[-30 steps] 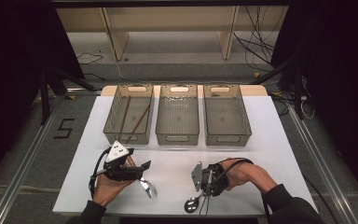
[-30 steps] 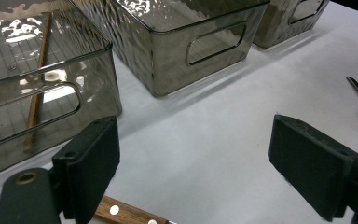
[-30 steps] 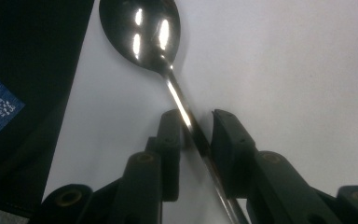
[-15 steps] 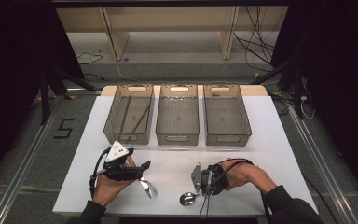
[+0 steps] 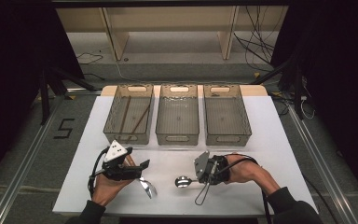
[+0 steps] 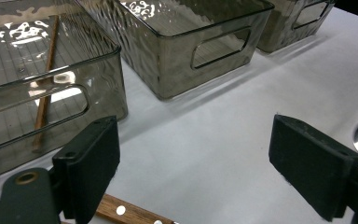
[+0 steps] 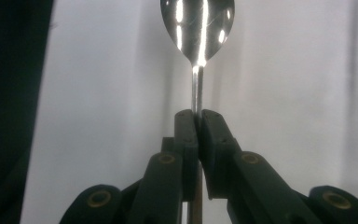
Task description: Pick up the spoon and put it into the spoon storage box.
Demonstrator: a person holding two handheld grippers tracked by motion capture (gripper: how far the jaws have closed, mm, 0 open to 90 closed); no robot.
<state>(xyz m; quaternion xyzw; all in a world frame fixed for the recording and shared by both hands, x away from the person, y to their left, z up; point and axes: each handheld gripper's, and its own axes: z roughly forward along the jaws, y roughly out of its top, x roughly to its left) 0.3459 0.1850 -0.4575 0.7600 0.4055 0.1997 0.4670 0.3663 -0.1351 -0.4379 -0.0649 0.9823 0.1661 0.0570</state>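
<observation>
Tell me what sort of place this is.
Probably a lab recording station, not a kitchen: a white table holding three smoky plastic bins stands on a bare floor with loose cables, dark curtains at the sides, and a taped numeral on the floor.

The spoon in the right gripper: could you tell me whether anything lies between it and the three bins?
Nothing visible does. The right gripper is shut on the spoon, and only bare white table lies between it and the bins.

Three bins [image 5: 177,114] side by side behind, spoon [image 5: 184,181] right of knife [image 5: 147,186] in front
</observation>
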